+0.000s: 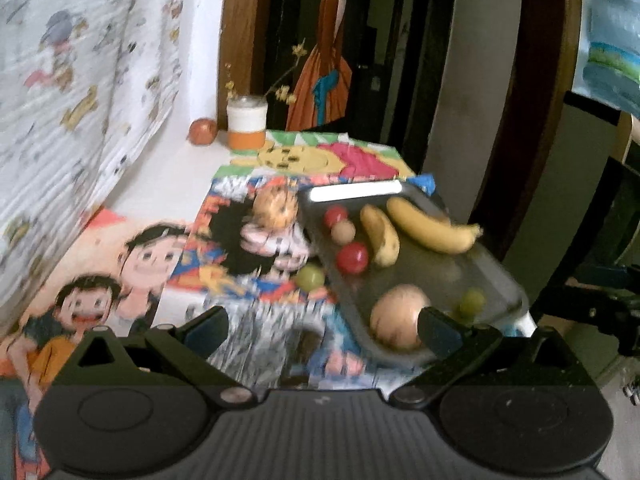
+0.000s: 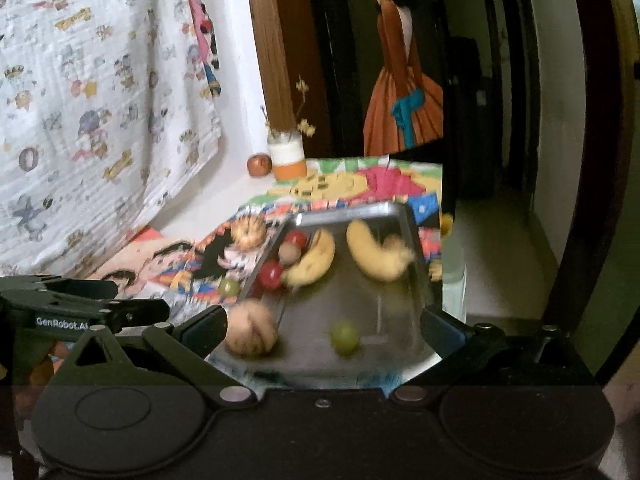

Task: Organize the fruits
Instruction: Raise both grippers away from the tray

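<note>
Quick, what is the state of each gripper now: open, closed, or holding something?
Left gripper: open, holding nothing.
Right gripper: open, holding nothing.

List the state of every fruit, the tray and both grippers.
Tray: flat on table, holding fruit.
Bananas: two, in tray.
Red fruits: in tray, left edge.
Green grape: in tray.
Other grape: outside tray, on mat.
Left gripper: open, empty.
Right gripper: open, empty.
</note>
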